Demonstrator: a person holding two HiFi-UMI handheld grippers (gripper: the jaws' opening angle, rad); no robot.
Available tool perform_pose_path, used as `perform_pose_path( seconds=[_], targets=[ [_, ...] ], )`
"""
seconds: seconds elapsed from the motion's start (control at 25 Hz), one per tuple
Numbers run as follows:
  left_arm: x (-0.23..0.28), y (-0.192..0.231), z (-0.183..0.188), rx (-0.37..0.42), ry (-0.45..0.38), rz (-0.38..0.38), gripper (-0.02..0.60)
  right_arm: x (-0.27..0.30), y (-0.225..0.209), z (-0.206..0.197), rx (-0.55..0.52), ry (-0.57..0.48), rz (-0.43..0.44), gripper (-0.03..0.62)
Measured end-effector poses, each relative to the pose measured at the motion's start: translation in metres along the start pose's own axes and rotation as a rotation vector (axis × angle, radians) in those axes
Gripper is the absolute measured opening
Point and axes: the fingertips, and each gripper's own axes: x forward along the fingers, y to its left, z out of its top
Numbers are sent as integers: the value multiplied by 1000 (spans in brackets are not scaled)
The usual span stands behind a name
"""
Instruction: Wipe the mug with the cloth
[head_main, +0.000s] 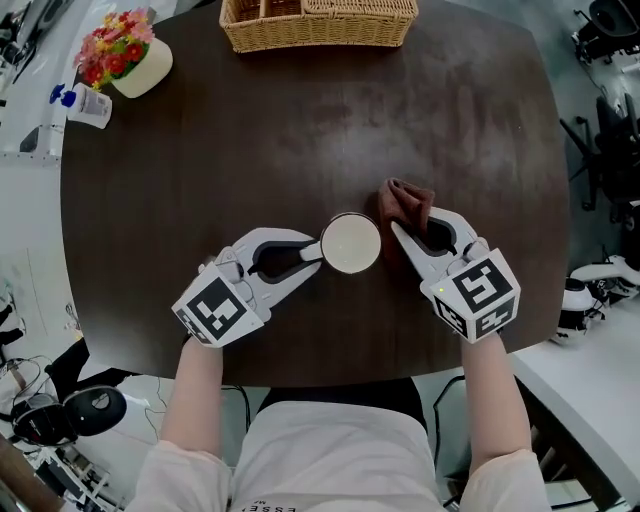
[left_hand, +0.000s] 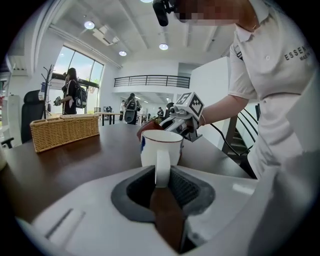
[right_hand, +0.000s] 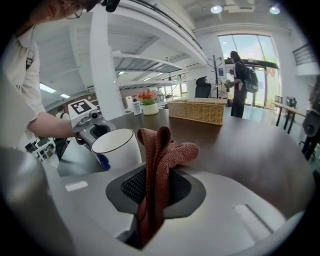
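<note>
Head view: white mug stands upright mid-desk. Left tongs come in from the mug's left, closed on its handle. Right tongs sit on the mug's right and pinch a red-brown cloth. The cloth is just beside the mug wall; contact unclear. Wicker basket is at the far edge. Flower pot and small bottle are far left, well apart from the mug.

Left gripper view: left tongs are clamped narrow on the mug handle, with the mug upright just ahead. Behind it are the cloth and the right tongs. The basket is off to the left.

Right gripper view: right tongs are nearly shut, with the cloth squeezed between them and bunched above. The mug is just left of the cloth, with the left tongs beyond it. The basket, flower pot and bottle are further back.
</note>
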Motion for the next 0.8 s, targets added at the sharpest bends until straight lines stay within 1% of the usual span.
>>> perform_pose_path(
  seconds=[0.12, 0.2, 0.28, 0.32, 0.36, 0.6, 0.8],
  targets=[
    [0, 3, 3, -26, -3, 21, 80, 11, 15, 3, -106, 38, 73, 83],
    [0, 3, 0, -39, 1, 27, 80, 12, 28, -2, -196, 77, 104, 80],
    [-1, 3, -1, -55, 5, 32, 80, 11, 38, -15, -321, 137, 105, 81],
    [-1, 4, -1, -61, 5, 37, 80, 10, 41, -20, -364, 159, 99, 82],
    [-1, 4, 0, -64, 5, 41, 80, 9, 44, -25, -384, 173, 95, 83],
    [2, 4, -1, -67, 5, 49, 80, -3, 65, -43, -352, 184, 121, 83],
    [1, 4, 1, -94, -20, 46, 81, -10, 94, -54, -366, 193, 198, 83]
  ],
)
